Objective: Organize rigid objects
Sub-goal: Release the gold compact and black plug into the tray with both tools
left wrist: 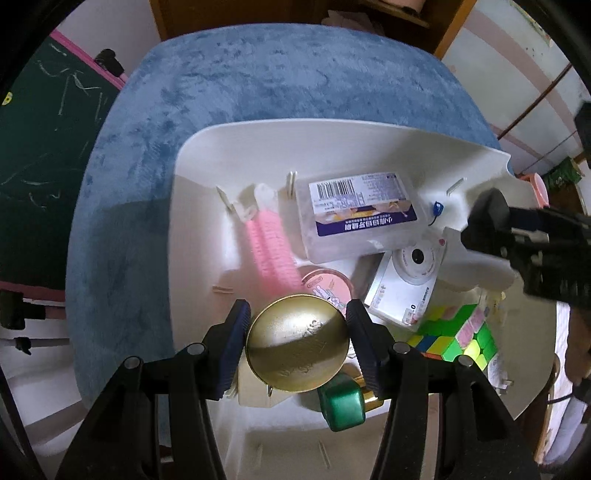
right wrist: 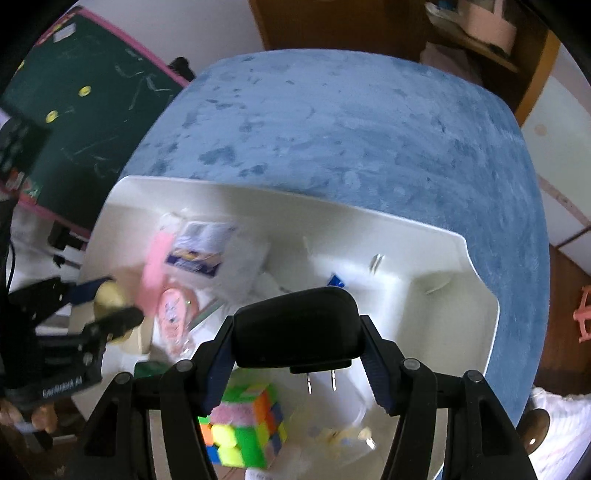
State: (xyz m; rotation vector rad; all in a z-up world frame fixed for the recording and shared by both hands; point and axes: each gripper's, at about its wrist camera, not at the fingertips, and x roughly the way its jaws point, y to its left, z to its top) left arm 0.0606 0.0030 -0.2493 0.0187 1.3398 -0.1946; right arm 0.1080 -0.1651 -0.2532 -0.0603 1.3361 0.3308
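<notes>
My left gripper is shut on a round gold tin, its blue pads pressing both sides, just above the white bin. My right gripper is shut on a black plug adapter whose two prongs point down, over the bin's right part. In the bin lie a pink brush, a clear labelled box, a white camera box, a colour cube, a pink round tin and a green-capped bottle. The cube sits right under the adapter.
The bin stands on a blue plush cloth that covers the table, with bare cloth beyond the bin's far rim. A green chalkboard leans at the left. Wooden furniture stands behind the table. A person's hand holds the left gripper.
</notes>
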